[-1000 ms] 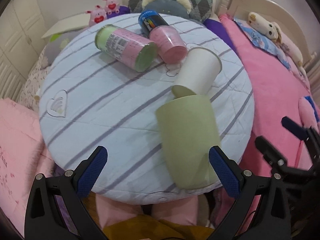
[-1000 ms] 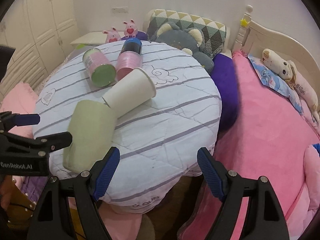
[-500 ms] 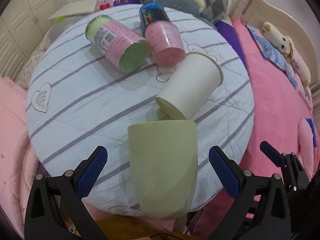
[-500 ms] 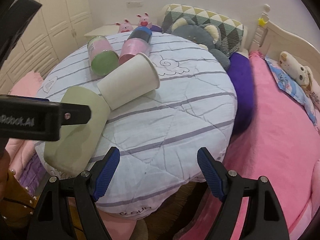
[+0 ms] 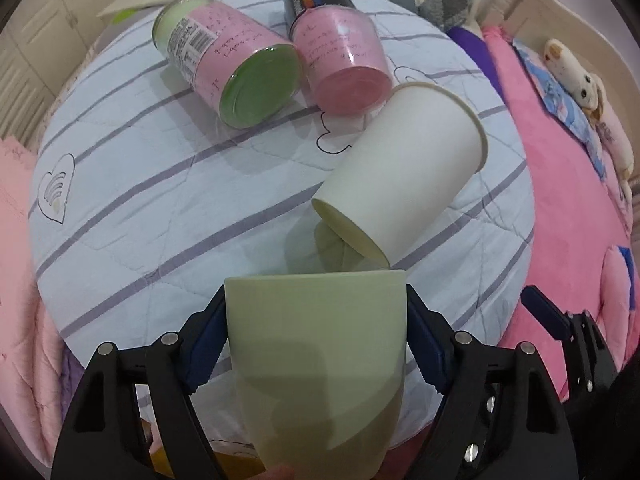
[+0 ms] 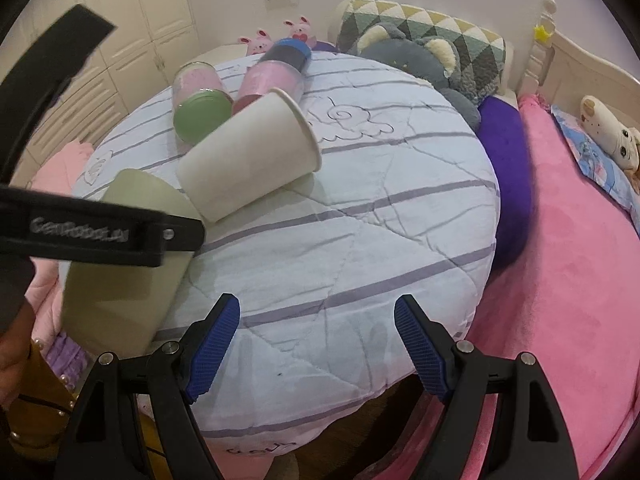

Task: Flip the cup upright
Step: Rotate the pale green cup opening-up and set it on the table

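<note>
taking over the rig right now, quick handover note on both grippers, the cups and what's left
Left gripper: both pads against the sides of the green cup, which lies on its side at the near edge of the round table.
Right gripper: open, empty, over the table's near edge.
White paper cup lies on its side just beyond the green one; two pink jars lie at the far side.
Done: green cup grasped.
Left: turn it upright and set it down.
</note>
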`<state>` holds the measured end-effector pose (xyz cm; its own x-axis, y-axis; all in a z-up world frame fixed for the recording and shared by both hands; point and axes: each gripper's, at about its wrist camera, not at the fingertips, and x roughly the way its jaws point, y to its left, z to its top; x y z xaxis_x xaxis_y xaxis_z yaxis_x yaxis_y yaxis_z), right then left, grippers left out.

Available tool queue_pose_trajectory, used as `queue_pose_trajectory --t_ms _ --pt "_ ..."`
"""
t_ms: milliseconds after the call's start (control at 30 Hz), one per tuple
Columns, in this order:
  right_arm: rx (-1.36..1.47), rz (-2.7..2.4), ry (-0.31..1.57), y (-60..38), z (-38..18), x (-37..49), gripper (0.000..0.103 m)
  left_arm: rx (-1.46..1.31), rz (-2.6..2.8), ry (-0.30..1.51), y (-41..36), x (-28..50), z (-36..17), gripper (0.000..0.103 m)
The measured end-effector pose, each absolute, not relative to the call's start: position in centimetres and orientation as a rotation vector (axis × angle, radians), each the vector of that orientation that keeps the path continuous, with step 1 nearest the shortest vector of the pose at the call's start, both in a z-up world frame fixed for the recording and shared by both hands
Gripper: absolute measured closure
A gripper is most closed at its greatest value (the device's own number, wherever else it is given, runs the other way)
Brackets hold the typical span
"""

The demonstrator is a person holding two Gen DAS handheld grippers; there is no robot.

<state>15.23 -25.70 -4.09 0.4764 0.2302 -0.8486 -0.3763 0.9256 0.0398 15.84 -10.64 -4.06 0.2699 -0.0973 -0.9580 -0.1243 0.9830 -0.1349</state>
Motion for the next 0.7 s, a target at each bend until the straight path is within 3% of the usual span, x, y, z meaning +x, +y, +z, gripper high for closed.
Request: queue_pose_trajectory --t_ms 700 --pt "-0.171 0.368 0.985 -23.7 -2.5 14.7 0.022 -0.101 0.048 1.130 -8.2 15.0 0.8 0.022"
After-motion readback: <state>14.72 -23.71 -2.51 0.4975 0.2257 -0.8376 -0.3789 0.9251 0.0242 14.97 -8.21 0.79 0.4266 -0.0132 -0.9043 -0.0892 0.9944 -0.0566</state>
